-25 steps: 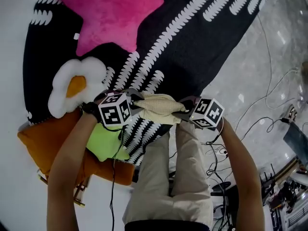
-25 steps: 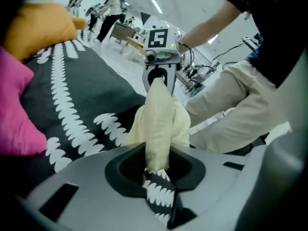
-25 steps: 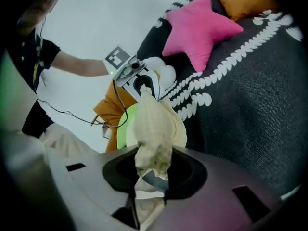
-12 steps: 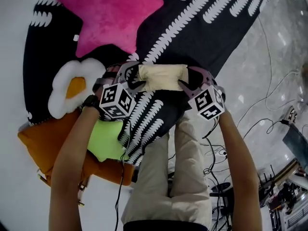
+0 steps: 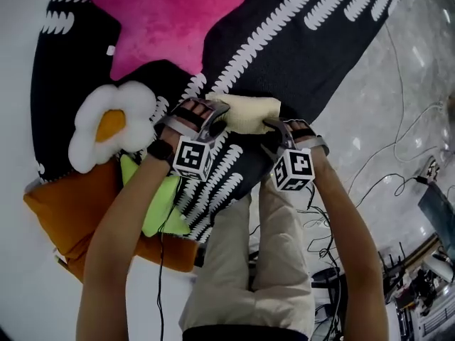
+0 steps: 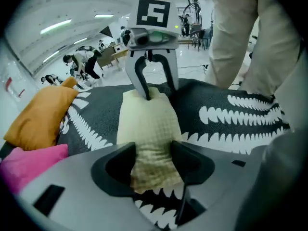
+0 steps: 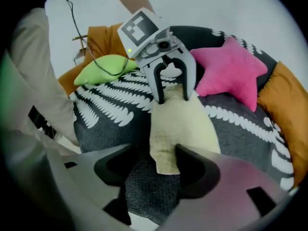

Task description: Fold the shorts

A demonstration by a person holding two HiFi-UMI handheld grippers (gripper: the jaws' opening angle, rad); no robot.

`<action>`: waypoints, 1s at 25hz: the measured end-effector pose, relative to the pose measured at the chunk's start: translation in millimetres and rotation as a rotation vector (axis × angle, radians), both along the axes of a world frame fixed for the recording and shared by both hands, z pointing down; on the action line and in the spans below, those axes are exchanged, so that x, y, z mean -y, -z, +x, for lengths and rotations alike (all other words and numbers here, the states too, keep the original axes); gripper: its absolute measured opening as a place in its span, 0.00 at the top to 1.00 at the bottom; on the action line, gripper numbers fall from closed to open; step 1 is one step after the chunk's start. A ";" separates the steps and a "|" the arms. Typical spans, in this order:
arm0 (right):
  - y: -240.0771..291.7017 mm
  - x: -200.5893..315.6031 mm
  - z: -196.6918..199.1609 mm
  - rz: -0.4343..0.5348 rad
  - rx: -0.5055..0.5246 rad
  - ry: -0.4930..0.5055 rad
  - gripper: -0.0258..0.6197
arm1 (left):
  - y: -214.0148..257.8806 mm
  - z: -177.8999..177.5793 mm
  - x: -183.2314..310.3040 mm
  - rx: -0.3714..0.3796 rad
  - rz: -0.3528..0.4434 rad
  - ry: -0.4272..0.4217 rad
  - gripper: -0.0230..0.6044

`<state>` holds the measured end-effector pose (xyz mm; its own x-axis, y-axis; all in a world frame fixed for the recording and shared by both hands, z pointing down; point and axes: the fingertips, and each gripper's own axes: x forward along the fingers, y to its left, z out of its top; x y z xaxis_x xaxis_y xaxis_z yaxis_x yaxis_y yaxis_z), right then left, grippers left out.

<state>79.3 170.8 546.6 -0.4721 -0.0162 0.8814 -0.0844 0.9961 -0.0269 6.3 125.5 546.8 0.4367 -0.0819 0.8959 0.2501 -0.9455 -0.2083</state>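
The cream shorts (image 5: 245,112), folded into a small bundle, lie on the black rug with white fern marks (image 5: 298,41). My left gripper (image 5: 217,119) is at the bundle's left end. In the left gripper view the cloth (image 6: 147,119) fills the gap between its pads (image 6: 153,160); these jaws have just been closing on it. My right gripper (image 5: 274,130) is at the right end. Its jaws, which have just been opening, straddle a cloth corner (image 7: 180,119) that touches only one pad (image 7: 154,165), with bare rug showing beside the other.
A pink star cushion (image 5: 163,20) lies at the far side of the rug. A fried-egg cushion (image 5: 106,126), a green cushion (image 5: 153,204) and an orange cushion (image 5: 64,212) lie at the left. The person's legs (image 5: 263,261) are close below; cables (image 5: 398,176) cross the floor at right.
Both grippers carried the shorts away from the person's legs and down onto the rug, rolling so their marker cubes face the near side. The bundle now lies flatter and squarer.
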 end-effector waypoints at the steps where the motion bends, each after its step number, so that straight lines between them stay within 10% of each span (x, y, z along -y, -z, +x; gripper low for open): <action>1: -3.3 -7.4 2.7 -0.006 -0.013 0.033 0.46 | -1.5 4.3 -0.4 0.011 0.019 -0.003 0.56; 9: 72.3 50.1 6.9 0.059 0.134 -0.139 0.52 | 57.7 -7.3 29.7 -0.022 -0.010 0.139 0.40; 16: 33.6 71.5 5.2 0.011 0.020 -0.031 0.53 | 6.9 -16.9 16.1 0.118 -0.110 0.057 0.40; 25: 14.7 68.0 -10.6 0.122 -0.066 0.045 0.55 | 9.0 -24.4 18.7 0.088 -0.089 0.055 0.40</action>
